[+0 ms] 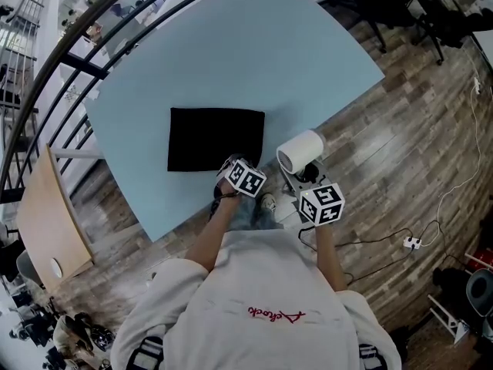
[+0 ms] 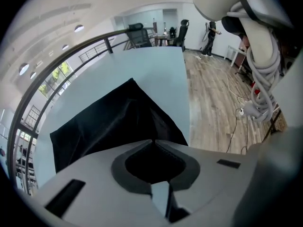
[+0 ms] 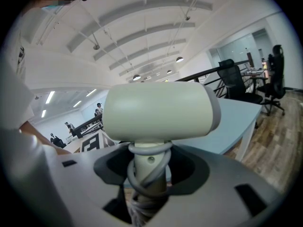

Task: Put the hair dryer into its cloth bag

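Hair dryer (image 3: 156, 112) clamped in right tongs (image 3: 149, 169), left tongs (image 2: 152, 143) pinching bag (image 2: 109, 122).

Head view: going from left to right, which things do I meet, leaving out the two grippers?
wooden board -> black cloth bag -> hair dryer -> white plug on the floor

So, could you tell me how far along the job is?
Done: the hair dryer, cord wrapped round its handle, is held in the right hand-held gripper. In hand: the left hand-held gripper has its jaws closed at the near edge of the cloth bag, seemingly pinching it. Left: the bag lies flat on the table, unopened; the dryer is outside it.
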The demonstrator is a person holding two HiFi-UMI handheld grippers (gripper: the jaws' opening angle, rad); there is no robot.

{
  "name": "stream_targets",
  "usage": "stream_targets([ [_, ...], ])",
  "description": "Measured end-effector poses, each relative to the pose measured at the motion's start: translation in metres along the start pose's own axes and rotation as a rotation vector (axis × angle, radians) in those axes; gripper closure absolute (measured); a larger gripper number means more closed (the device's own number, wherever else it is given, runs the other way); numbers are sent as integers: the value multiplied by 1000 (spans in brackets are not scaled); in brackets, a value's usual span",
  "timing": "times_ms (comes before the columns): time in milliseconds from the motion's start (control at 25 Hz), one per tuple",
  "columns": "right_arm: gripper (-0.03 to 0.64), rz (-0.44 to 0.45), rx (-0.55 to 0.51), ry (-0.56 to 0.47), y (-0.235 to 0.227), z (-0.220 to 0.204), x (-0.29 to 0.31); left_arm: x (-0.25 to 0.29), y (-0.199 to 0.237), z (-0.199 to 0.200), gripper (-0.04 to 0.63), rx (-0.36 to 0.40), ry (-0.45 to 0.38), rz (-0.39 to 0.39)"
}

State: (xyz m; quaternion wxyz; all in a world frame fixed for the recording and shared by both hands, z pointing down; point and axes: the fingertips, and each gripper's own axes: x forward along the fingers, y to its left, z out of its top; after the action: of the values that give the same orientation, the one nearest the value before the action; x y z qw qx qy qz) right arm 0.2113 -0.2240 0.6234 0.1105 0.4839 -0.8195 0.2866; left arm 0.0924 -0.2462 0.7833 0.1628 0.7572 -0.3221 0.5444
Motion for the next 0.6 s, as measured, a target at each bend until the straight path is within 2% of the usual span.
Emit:
stream_targets([
  [200,396,-3,-2,3,-2,-2,-1,-11,5,5,581,-37,-61,18],
  [600,396,17,-35,52,0,-14,-1,-83,24,41,581,-219,-394,121],
])
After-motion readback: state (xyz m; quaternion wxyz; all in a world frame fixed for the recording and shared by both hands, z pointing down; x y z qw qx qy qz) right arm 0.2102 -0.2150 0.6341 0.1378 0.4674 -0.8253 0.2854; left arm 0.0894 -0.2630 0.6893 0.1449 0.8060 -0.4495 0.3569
